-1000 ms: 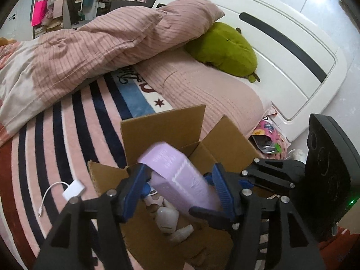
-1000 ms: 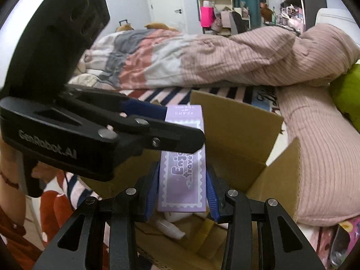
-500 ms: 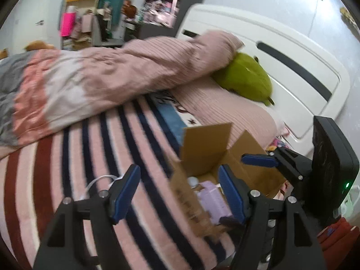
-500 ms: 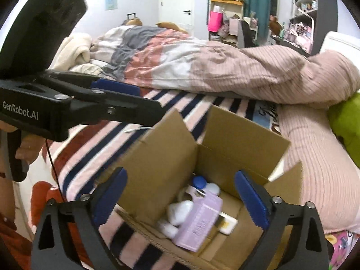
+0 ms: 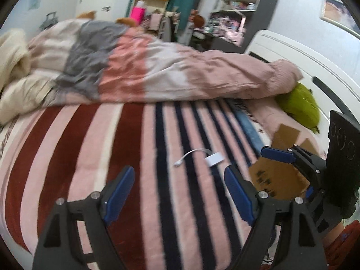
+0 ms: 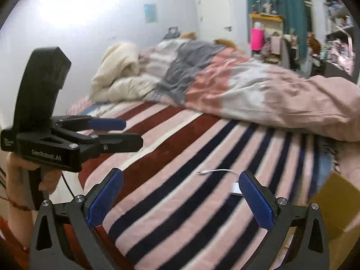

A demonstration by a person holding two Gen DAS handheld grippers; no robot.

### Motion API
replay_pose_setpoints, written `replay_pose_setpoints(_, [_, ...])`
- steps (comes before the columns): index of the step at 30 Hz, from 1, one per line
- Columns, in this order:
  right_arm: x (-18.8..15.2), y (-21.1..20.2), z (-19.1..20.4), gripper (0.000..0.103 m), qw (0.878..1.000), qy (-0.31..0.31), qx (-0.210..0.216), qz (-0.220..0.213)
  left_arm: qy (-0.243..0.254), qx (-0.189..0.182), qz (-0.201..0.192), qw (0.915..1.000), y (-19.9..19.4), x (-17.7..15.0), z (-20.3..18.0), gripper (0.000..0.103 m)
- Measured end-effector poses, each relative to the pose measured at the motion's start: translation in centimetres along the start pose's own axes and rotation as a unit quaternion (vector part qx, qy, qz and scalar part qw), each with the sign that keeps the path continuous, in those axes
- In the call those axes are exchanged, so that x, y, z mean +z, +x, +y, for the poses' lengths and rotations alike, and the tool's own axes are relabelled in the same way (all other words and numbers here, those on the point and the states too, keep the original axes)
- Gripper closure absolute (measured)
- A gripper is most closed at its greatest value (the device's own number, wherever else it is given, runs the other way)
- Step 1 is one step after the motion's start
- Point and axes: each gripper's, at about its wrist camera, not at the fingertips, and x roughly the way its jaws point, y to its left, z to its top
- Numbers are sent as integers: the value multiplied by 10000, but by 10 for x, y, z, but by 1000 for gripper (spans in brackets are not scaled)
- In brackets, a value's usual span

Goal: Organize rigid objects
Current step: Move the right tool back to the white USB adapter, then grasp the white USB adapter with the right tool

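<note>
The cardboard box (image 5: pixel 276 175) serves as the collecting place for the rigid things, which would explain why it stands on the striped blanket (image 5: pixel 135 157) with its flaps up. In the left wrist view it sits at the right edge, just behind the right gripper (image 5: pixel 290 157), and its contents cannot be seen from this angle.

Left of the box, near it but not touching, lies a small white adapter (image 5: pixel 214 158) with a short white cable curling away from the box. It looks like the one loose rigid thing left on the blanket, though blur makes that hard to confirm.

The left gripper (image 5: pixel 180 193) has its jaws opening with nothing between them, only striped blanket beyond. The right gripper (image 6: pixel 180 200) stands wide apart and empty too, aimed past the adapter (image 6: pixel 236 189), with a corner of the box (image 6: pixel 333 211) at its right. Both empty and pointed away from the box suggests they are free for the next pick.

Beyond the box, a rumpled quilt (image 5: pixel 157 72) is heaped across the bed and a green plush (image 5: pixel 299 105) rests by the headboard, clear of the work.
</note>
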Motion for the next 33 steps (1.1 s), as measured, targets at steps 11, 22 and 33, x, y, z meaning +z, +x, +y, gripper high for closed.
replay_pose_setpoints(11, [-40,119,-45,14,9853,604,-1438,697,-590,-141,351,9975,33,-38,60,24])
replay_pose_setpoints(22, [-60,153,-113,22,9626,1105,-2215,1098,-795,-148,558,9952,58,-40,81,24])
replay_pose_setpoints(33, [-55,147,-96,51,9703,962,-2013,934,-669,-248,533,9960,47,-36,67,23])
